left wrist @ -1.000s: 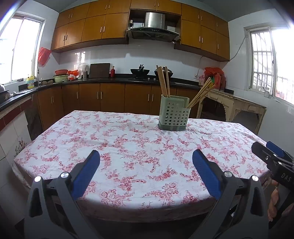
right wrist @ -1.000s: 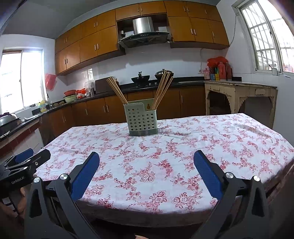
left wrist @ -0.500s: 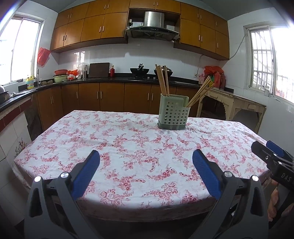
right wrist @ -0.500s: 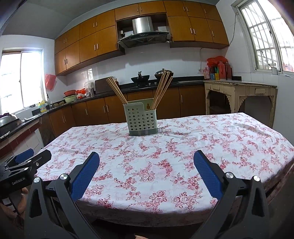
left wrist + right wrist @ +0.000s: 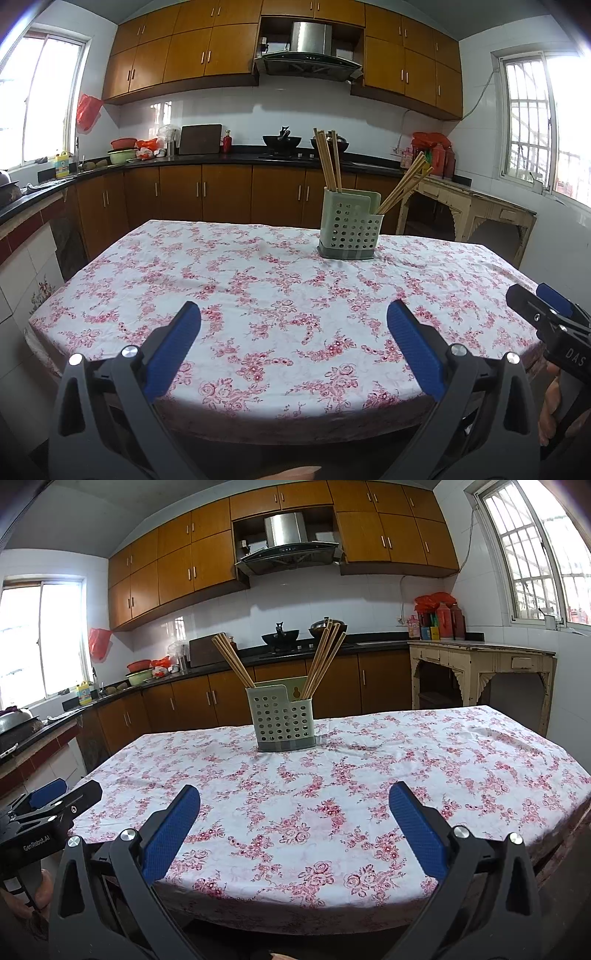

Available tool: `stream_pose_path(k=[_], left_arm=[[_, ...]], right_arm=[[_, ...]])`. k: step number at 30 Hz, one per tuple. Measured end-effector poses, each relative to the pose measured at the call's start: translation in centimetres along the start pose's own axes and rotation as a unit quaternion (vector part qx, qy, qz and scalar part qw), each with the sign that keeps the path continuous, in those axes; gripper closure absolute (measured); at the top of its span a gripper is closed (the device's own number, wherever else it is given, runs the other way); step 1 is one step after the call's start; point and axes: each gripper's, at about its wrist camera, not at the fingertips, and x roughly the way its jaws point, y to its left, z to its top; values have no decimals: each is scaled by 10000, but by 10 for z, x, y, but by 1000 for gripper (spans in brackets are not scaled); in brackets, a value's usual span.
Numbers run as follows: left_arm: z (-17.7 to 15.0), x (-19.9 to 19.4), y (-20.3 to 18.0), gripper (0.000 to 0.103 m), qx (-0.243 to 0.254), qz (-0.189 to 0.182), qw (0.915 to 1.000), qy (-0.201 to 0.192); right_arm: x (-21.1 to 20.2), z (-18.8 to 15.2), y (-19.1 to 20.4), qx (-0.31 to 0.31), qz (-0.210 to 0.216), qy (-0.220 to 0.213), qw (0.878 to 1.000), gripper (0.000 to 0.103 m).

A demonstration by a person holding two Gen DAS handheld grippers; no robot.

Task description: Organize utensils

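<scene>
Left wrist view: both claws, left claw (image 5: 293,325) & right claw (image 5: 294,805), gape apart, empty; reaching the chopsticks (image 5: 323,661) carelessly could tip the holder (image 5: 282,720).

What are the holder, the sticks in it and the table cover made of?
The holder looks like moulded plastic, matt pale green, with rows of punched round holes. The chopsticks seem to be wood or bamboo: plain tan, no shine; I cannot tell which. The tablecloth looks like thin woven fabric, white with a red flower print, creased and draping over the edge.
</scene>
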Motion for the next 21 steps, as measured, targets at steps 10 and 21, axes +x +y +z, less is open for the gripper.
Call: stream_pose_path(k=[10, 21], left_arm=[[0, 0, 0, 4, -4, 2, 10000, 8], [-1, 0, 0, 4, 5, 5, 10000, 15]], right_arm=[[0, 0, 0, -1, -1, 2, 10000, 2], [0, -2, -1, 15, -5, 15, 10000, 2]])
